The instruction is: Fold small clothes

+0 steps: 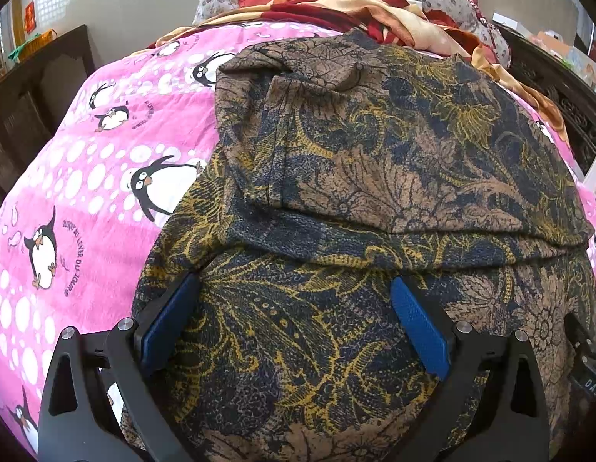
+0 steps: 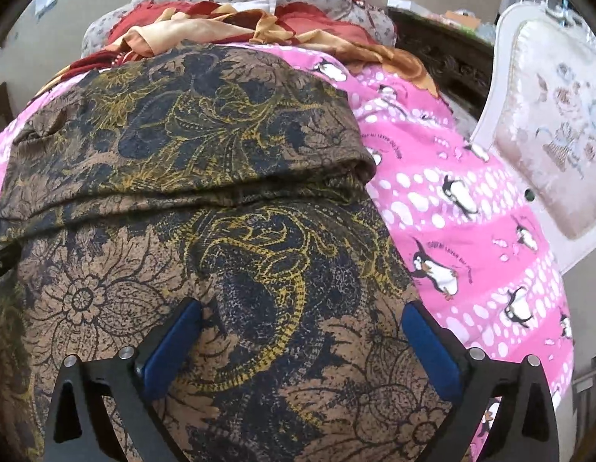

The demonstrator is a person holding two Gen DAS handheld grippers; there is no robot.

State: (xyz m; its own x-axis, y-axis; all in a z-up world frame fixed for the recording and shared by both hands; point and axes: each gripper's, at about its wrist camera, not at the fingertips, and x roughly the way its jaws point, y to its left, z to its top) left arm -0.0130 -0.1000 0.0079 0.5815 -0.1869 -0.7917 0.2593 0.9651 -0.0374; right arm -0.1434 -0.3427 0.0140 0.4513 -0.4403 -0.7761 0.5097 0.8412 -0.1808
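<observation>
both tongs, left [image 1: 294,319] and right [image 2: 301,342], gape wide, holding nothing, over your floral garment [image 1: 374,161]; its loose 12 o'clock fold may slip apart.

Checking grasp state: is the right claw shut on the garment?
No, the right claw stands wide open over the brown floral-print fabric garment, blue pads apart.

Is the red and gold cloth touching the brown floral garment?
Touching: the left wrist view shows the red and gold cloth overlapping the brown floral garment's far edge.
</observation>
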